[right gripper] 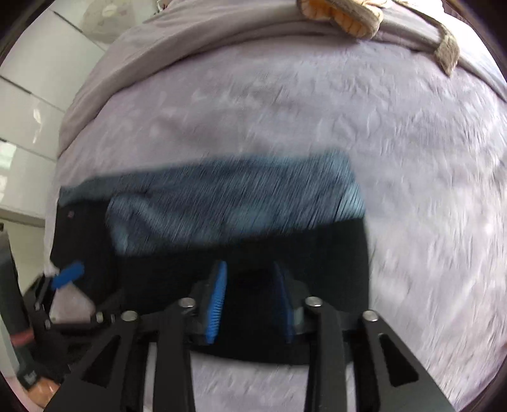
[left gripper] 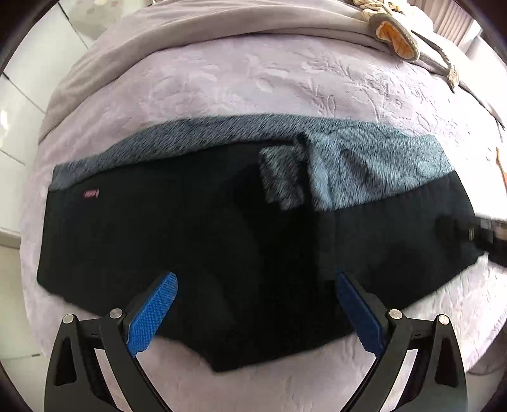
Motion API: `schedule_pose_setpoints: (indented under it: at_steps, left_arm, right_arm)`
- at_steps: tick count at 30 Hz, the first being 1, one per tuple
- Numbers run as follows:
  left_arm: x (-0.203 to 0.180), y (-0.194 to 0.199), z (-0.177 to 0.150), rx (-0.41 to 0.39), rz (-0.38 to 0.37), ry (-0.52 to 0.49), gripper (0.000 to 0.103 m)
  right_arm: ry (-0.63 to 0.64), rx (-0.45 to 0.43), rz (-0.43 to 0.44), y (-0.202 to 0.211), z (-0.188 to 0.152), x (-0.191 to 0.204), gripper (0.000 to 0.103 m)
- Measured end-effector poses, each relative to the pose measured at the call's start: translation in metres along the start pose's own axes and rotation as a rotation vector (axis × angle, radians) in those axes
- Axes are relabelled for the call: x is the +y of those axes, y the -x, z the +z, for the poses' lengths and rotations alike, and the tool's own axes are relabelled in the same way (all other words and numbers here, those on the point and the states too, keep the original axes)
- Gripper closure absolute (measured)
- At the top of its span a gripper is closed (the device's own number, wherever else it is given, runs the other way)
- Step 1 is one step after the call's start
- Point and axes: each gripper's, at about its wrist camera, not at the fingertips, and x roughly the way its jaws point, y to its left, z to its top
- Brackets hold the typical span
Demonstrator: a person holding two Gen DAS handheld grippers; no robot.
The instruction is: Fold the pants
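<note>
The black pants (left gripper: pixel 196 228) are spread flat on the lilac bedspread (left gripper: pixel 221 88), with the grey fleece lining (left gripper: pixel 364 158) turned out along the far edge. The left gripper (left gripper: pixel 255 309) is held wide apart above the near edge, grasping nothing. The right gripper (right gripper: pixel 250 301) is also parted, over the black cloth.

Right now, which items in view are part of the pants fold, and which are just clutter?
Job:
- black pants with grey-blue fleece lining
- left gripper, open
- right gripper, open

Lying about:
- lilac embossed bedspread
- grey blanket
- tan and orange plush item
</note>
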Motion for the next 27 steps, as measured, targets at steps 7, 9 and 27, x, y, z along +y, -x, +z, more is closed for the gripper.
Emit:
schedule_pose_setpoints:
  at_steps: [7,9,27]
  left_arm:
    - [0.03,0.022,-0.033,0.044,-0.004,0.042,0.002]
    - [0.042,0.025,-0.043,0.045,-0.007,0.054,0.002]
    - [0.159,0.016,-0.089,0.071,-0.037,0.236,0.002]
  right_arm:
    - [0.03,0.051,0.027,0.016,-0.047,0.038,0.051]
    - [0.027,0.067,0.028,0.02,-0.056,0.048,0.048]
    - [0.16,0.194,-0.023,-0.007,-0.085,0.151,0.04]
